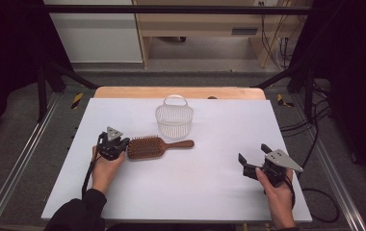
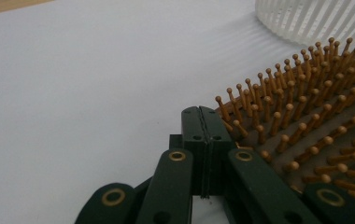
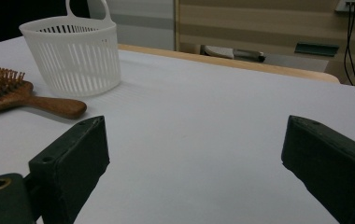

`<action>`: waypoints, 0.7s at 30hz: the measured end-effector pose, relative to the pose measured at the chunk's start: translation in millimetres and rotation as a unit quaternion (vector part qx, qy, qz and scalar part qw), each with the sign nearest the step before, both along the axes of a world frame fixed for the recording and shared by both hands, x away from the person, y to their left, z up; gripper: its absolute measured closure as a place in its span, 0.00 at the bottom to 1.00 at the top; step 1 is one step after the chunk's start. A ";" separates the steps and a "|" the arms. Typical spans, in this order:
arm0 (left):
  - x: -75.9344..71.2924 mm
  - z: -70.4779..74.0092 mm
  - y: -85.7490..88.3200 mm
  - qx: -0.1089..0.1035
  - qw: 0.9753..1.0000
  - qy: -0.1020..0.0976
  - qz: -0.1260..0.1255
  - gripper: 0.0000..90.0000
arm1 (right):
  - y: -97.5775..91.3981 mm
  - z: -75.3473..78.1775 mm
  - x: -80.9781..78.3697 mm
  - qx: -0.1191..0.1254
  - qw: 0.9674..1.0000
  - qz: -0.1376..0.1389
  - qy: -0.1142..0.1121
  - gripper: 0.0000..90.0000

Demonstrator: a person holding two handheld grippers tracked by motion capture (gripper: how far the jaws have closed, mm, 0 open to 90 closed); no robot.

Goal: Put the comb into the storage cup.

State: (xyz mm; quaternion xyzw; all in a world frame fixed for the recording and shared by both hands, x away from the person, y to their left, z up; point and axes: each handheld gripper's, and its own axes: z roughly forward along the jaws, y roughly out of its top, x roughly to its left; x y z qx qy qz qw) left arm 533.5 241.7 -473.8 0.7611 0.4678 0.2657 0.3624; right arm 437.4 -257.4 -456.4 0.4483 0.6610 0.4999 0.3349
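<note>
The left gripper (image 2: 202, 112) is sitting with its jaws pressed together and empty, touching the left end of the wooden hairbrush (image 1: 145, 147) – which is lying bristles-up just near of the white basket (image 1: 174, 118). The right gripper (image 1: 254, 162) is waiting wide open, well apart at the right. Judging by this, the approach is under way – next, the left jaws need parting to take the brush

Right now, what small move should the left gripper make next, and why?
Probably open its jaws. The left gripper is shut with nothing between its jaws, its tip at the edge of the brush head, so it cannot grasp the brush as it stands.
</note>
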 end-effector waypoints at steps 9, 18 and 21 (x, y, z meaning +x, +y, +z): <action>7.1 -0.6 -4.0 0.003 1.000 -0.006 -0.014 1.00 | 0.2 -0.6 0.0 0.001 1.000 0.000 0.004 0.08; 12.2 0.8 -24.5 0.010 0.999 0.000 -0.048 1.00 | 1.4 -0.8 -0.7 0.002 1.000 0.003 0.007 0.08; 11.3 -0.5 -35.1 0.006 0.998 -0.001 -0.060 1.00 | 4.0 -0.6 -0.9 -0.007 1.000 0.007 0.010 0.09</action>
